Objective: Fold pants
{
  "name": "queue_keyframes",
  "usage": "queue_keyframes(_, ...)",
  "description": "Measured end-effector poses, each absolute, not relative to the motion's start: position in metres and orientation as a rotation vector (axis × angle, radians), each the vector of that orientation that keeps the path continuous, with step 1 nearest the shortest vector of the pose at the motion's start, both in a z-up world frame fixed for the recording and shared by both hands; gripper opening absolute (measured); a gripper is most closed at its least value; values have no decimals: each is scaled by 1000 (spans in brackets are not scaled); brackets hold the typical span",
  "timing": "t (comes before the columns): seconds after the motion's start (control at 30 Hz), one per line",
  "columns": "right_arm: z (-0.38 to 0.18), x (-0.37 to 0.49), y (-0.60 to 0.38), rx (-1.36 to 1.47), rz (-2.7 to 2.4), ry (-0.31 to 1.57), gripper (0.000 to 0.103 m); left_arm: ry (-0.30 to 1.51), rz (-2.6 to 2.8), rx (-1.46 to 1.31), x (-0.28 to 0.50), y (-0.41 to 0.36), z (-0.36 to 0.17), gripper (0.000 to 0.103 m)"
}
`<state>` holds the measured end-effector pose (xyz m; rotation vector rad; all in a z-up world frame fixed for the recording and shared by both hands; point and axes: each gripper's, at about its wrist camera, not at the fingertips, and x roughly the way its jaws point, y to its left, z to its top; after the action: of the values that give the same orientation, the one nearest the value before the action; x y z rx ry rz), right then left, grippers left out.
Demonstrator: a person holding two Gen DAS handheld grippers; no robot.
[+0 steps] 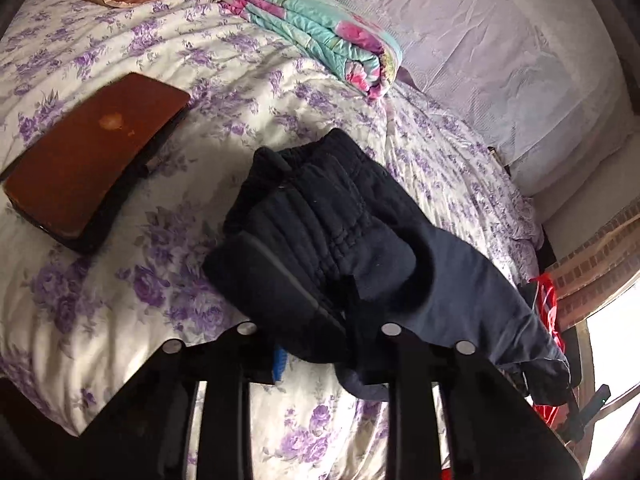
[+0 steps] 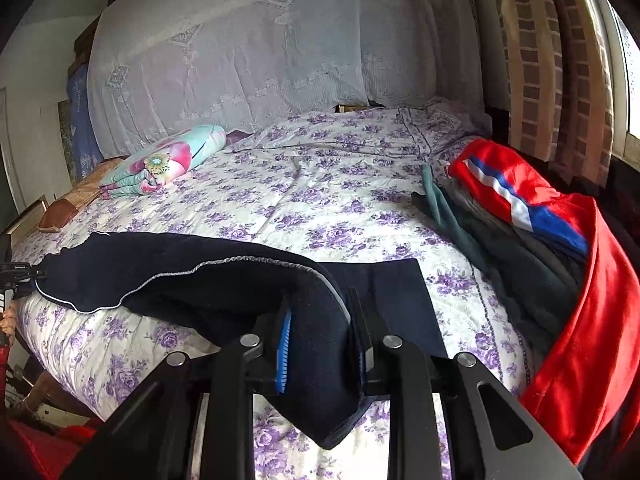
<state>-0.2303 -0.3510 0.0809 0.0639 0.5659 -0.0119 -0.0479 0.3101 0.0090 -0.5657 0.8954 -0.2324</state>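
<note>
Dark navy pants (image 1: 320,216) hang bunched over my left gripper (image 1: 316,332), which is shut on the cloth near the elastic waistband; the fingers are mostly hidden under it. In the right wrist view the pants (image 2: 192,276) stretch to the left across the floral bed (image 2: 320,200), with a grey-piped edge. My right gripper (image 2: 324,344) is shut on a fold of the pants between its blue pads (image 2: 284,352). The left gripper (image 2: 16,276) shows at the far left edge, holding the other end.
A brown board (image 1: 88,168) lies on the bed at left. A folded turquoise floral quilt (image 1: 320,28) sits near the headboard. A pile of clothes topped by a red jacket (image 2: 560,240) lies on the bed's right side. Curtain and window are at right.
</note>
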Motion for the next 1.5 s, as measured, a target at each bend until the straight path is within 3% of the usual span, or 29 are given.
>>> queue_keyframes(0.13,93,-261,-347,-52,13,587,26,848,-234,-575,-72,344,29,19)
queue_keyframes(0.27,64,-283,-340,-176,112,755,44,1000,-185,-534,-72,353,-4,21)
queue_keyframes(0.37,57,-295,-346,-106,161,750,45,995,-183,-547,-77,354,-12,25)
queue_keyframes(0.43,66,-295,-360,-5,183,701,58,962,-144,-529,-81,357,-1,34)
queue_keyframes(0.5,73,-291,-379,108,204,663,66,928,-88,-474,-89,361,12,59)
queue_keyframes(0.57,75,-287,-403,226,217,634,67,883,-15,-420,-99,369,28,70)
queue_keyframes(0.7,66,-265,-448,414,98,620,67,861,87,-355,-92,380,47,70)
queue_keyframes(0.9,15,-173,-498,701,6,720,67,891,-35,-262,-8,343,67,71)
queue_keyframes(1.03,-5,-108,-499,651,-13,831,67,956,-102,-230,45,307,62,74)
queue_keyframes(1.1,-15,-88,-489,608,19,892,58,983,-128,-231,61,295,56,77)
queue_keyframes(1.2,-13,-77,-464,450,1,924,11,1016,-133,-225,78,279,45,78)
queue_keyframes(1.4,92,-187,-413,221,244,575,7,1028,-155,-192,93,260,40,80)
queue_keyframes(1.43,104,-221,-396,132,316,546,5,1026,-160,-185,93,260,40,80)
queue_keyframes(1.5,103,-266,-374,38,427,662,5,1027,-166,-173,94,259,38,83)
